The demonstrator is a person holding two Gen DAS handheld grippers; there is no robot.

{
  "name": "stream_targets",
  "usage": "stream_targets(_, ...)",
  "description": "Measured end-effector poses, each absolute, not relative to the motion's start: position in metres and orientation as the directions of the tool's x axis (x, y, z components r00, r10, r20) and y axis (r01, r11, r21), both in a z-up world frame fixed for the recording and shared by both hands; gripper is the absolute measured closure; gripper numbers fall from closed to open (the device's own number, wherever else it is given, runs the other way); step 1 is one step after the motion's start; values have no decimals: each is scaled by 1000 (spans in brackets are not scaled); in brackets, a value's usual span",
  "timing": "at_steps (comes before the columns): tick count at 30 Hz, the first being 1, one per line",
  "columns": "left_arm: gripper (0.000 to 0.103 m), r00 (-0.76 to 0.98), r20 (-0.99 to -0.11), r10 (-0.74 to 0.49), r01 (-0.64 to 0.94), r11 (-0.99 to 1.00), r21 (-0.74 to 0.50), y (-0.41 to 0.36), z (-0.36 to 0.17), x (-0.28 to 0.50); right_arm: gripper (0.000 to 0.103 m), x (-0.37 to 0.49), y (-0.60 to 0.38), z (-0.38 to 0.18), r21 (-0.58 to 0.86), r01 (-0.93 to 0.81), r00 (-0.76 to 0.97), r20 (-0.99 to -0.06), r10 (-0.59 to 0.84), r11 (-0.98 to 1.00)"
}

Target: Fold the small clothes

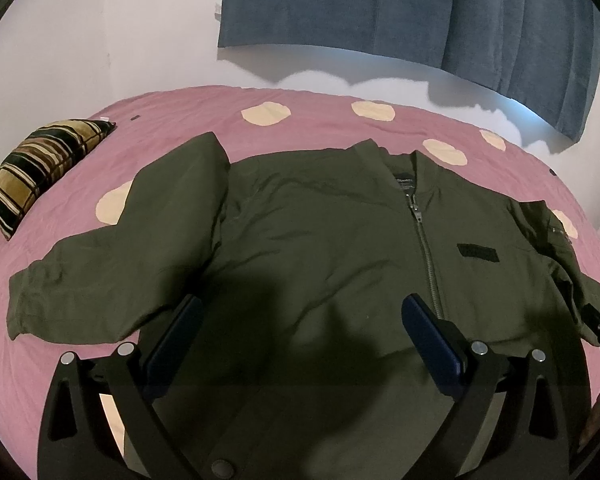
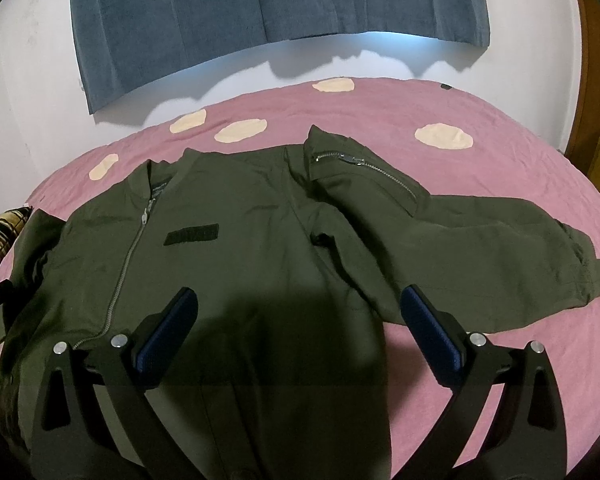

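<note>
— What sort of place is this?
— A home bedroom: a bed [image 1: 308, 120] under a pink dotted sheet, a striped pillow [image 1: 39, 168], and a blue curtain [image 2: 259, 8] on a white wall [image 1: 119, 32].

Olive-green jacket [image 1: 300, 240] with silver zip [image 1: 426, 248]; pink bedsheet [image 1: 320, 112] with cream dots; black-and-gold striped pillow [image 1: 39, 168]; blue-grey curtain [image 1: 400, 8]; white wall [image 1: 99, 40].
</note>
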State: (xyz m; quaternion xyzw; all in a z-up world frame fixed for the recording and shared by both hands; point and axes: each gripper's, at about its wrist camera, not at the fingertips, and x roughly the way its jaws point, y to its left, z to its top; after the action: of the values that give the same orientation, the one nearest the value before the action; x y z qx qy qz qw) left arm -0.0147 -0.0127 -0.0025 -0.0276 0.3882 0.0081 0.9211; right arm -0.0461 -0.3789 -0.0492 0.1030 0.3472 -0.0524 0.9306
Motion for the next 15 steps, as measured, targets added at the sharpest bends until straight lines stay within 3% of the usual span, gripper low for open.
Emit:
stream_targets(8, 4, 694, -720, -10, -35, 998, -47, -14, -5, -16, 2, -45, -380, -48, 170, 169, 752, -659, -16, 971)
stream_targets(15, 4, 693, -720, -16, -27, 998, -49, -14, -6, -16, 2, -48, -426, -42, 317, 199, 744, -665, 68, 927)
